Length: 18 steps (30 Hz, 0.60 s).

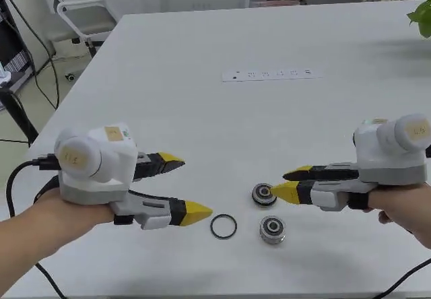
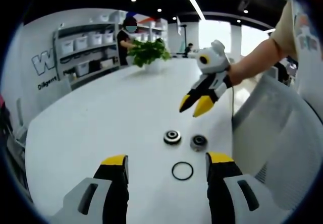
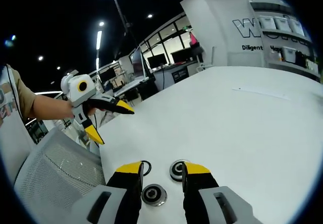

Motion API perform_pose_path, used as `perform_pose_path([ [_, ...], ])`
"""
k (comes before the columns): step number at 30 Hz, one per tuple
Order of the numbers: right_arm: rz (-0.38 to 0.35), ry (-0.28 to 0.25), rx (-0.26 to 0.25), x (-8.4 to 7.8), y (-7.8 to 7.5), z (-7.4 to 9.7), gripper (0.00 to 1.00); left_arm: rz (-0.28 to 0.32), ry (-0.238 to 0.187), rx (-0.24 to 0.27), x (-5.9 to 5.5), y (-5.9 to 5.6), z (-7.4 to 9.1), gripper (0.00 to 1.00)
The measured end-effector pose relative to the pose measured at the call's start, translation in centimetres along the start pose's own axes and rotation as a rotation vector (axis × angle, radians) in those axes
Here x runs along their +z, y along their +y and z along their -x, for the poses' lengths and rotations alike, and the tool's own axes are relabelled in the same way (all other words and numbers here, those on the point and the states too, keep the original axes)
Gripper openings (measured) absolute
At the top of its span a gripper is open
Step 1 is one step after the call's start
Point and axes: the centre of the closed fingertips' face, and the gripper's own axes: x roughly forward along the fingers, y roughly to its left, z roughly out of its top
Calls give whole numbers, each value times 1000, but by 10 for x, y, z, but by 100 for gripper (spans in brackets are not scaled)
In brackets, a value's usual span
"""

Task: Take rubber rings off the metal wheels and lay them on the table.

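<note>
Hovering low over the white tabletop [image 1: 202, 110], both tongs are facing each other across the work. Left tongs [image 1: 185, 184] are standing wide apart and holding nothing. Right tongs [image 1: 284, 183] are showing a narrower gap, also empty, with the lower jaw overlapping the far wheel [image 1: 261, 195] in the head view.

One loose rubber ring [image 1: 223, 226] is lying flat on the tabletop, just left of the near wheel [image 1: 272, 229] and apart from it. The two wheels are sitting just beside each other, not touching as far as I can tell. The far wheel is showing a dark outer band, which I am reading as a ring not yet taken off. The near wheel is looking like bare metal, though that is hard to settle at this size.

Risks from here, as judgement:
- The wheels are lying loose, so a one-sided pull by the right tongs is likely to drag or roll the wheel rather than peel the band, unless the left tongs are pinning it.
- A slipping jaw could flick the wheel into its neighbour or toward the near edge.
- A stretched ring could snap free and jump off the tabletop.
- The loose ring is lying in the left tongs' path and could get nudged.
</note>
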Motion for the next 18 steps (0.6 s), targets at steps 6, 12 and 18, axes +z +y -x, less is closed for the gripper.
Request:
perform_pose_path([
  [6,56,-13,-44,-5,-14,7,32,-14,2,-4,8,5,-12,63],
  [12,88,-20,-78,-7,-29,15,33,-31,21,-18,9,8,-24,63],
  [18,90,-27,-92,-12,-38,17,32,-37,36,-19,8,10,-32,63],
])
